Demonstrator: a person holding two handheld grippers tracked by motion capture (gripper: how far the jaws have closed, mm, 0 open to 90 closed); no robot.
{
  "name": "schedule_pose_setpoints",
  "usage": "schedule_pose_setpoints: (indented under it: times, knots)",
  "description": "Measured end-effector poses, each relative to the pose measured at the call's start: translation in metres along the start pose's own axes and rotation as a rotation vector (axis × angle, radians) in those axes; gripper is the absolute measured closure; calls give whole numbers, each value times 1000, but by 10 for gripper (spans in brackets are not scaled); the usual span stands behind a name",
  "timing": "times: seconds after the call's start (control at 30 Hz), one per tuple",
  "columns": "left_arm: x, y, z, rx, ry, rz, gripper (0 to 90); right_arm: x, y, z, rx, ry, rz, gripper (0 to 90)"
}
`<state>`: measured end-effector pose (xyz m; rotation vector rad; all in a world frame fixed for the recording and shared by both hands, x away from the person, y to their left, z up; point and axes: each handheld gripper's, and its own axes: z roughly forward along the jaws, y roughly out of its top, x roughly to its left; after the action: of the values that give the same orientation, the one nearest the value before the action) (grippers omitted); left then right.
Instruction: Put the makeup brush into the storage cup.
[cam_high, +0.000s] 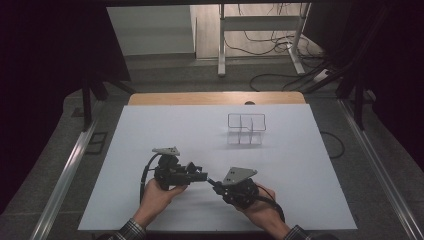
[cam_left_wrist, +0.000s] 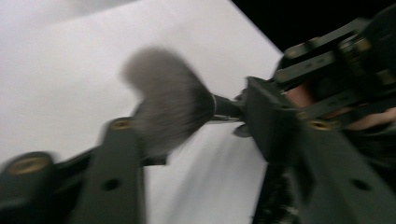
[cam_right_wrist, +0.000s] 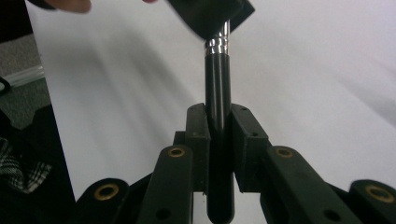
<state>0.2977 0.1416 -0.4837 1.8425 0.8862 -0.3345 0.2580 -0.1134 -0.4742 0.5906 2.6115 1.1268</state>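
Observation:
A makeup brush with a black handle (cam_right_wrist: 218, 84), a silver ferrule (cam_right_wrist: 216, 45) and dark fluffy bristles (cam_left_wrist: 173, 102) hangs between the two grippers, low over the white table sheet (cam_high: 150, 125). My right gripper (cam_right_wrist: 219, 116) is shut on the handle, which stands straight up between its pads. My left gripper (cam_left_wrist: 187, 116) comes in from the left (cam_high: 199, 175) and closes on the brush head. One of its jaws lies against the bristles and the other against the ferrule, though that view is blurred. In the high view both grippers meet tip to tip near the table's front middle, the right gripper (cam_high: 215, 183) pointing up-left.
A clear plastic organiser (cam_high: 246, 129) with several compartments stands at the back right of the sheet. A wooden table edge (cam_high: 215, 98) runs behind it. Cables (cam_high: 280, 80) and a metal stand lie on the floor beyond.

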Motion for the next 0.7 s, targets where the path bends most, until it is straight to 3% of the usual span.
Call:
schedule_pose_setpoints:
  times: [0.03, 0.07, 0.1, 0.13, 0.17, 0.2, 0.23, 0.27, 0.3, 0.37, 0.4, 0.43, 0.7]
  knots:
    - [5, -1, -3, -37, -119, -39, 711, 0, -1, 3, 25, 4, -1, 773]
    - [5, -1, -3, -37, -119, -39, 760, 0, -1, 3, 25, 4, -1, 773]
    - [3, 0, -5, -47, -110, -38, 760, -1, -2, 5, 35, 6, 3, 761]
    - [0, 1, -6, -30, -71, -5, 765, -2, -3, 6, 45, 10, 18, 698]
    - [-3, 2, -8, -34, -49, 17, 766, -3, -2, 7, 58, 32, 32, 563]
    - [-3, 2, -8, -34, -49, 17, 766, -3, -2, 7, 58, 32, 32, 563]
    - [-5, 3, -9, -37, -29, 35, 766, -4, -1, 8, 60, 37, 29, 384]
    - [-5, 3, -9, -37, -29, 35, 766, -4, -1, 8, 60, 37, 29, 384]
    - [-8, 3, -10, -32, 3, 62, 766, -7, -1, 10, 70, 60, 37, 211]
    - [-10, 3, -9, -26, 23, 73, 766, -9, -2, 13, 88, 61, 54, 59]
    - [-10, 3, -9, -26, 23, 73, 766, -9, -2, 13, 88, 61, 54, 59]
    - [-12, 4, -7, -14, 42, 90, 766, -9, -3, 16, 111, 54, 61, 4]
    - [-20, 4, -2, 15, 85, 130, 766, -11, 0, 14, 87, 43, 56, 0]
